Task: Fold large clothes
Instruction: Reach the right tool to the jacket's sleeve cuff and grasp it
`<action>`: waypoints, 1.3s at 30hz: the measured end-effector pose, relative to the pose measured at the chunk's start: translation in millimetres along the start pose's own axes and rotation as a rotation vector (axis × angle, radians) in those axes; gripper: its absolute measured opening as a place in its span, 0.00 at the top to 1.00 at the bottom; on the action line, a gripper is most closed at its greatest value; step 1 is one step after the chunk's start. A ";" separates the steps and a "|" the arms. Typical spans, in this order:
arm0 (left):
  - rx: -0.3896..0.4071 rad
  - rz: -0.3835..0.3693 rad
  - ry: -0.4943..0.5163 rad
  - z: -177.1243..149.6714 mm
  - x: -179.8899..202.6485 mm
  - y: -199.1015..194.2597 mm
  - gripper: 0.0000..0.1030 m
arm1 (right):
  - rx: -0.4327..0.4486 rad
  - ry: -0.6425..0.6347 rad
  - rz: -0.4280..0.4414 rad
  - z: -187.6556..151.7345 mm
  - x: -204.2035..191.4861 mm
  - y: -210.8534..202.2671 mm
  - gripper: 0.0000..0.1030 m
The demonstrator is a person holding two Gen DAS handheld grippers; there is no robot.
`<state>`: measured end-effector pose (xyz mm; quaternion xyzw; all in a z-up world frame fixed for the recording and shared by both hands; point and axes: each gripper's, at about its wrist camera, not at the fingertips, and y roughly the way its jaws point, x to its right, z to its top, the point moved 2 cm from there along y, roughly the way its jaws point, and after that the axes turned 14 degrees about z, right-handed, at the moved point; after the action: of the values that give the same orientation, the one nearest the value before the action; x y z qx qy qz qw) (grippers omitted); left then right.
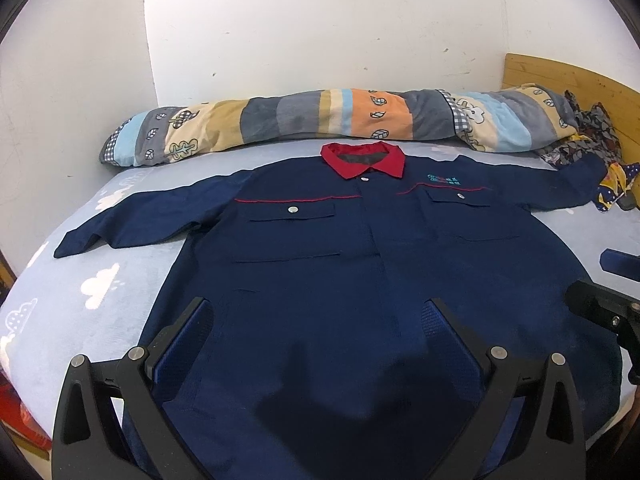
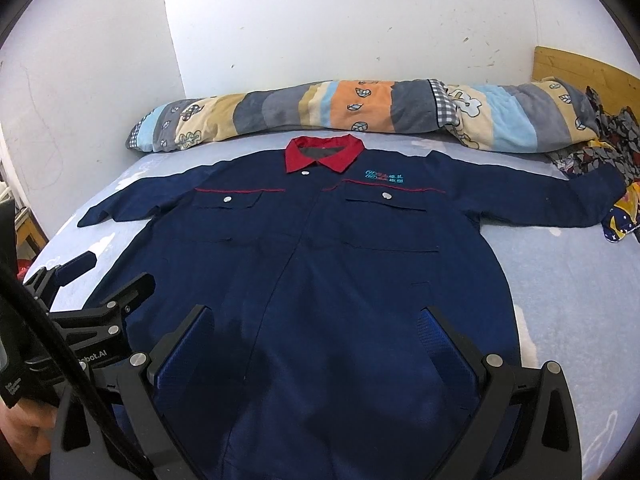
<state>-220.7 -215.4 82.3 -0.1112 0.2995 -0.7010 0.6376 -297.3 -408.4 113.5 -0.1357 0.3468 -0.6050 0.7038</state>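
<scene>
A navy work jacket (image 1: 320,248) lies buttoned and face-up on the bed (image 1: 104,296), sleeves outstretched for folding, as the left claw (image 1: 320,316) and right claw (image 2: 320,320) hover spread wide above its hem, holding nothing.

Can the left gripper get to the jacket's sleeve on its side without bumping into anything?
Probably yes. The left gripper hangs open over the jacket, and its left sleeve lies flat on the bed sheet with nothing on top. The rolled quilt sits farther back, out of the way.
</scene>
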 end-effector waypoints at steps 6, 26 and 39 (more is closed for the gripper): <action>0.005 0.009 0.003 -0.3 1.3 -0.7 0.00 | -0.016 -0.008 0.002 -2.5 -0.4 3.5 0.00; 0.006 0.018 0.011 -0.6 -1.2 0.3 0.00 | -0.039 -0.026 0.005 -6.3 -6.1 10.3 0.00; -0.010 0.017 -0.015 -0.8 -2.7 4.7 0.00 | -0.046 0.007 0.018 -6.8 -1.4 13.0 0.00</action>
<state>-216.8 -212.7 79.6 -0.1173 0.2992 -0.6931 0.6453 -291.9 -402.5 101.2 -0.1466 0.3640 -0.5910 0.7048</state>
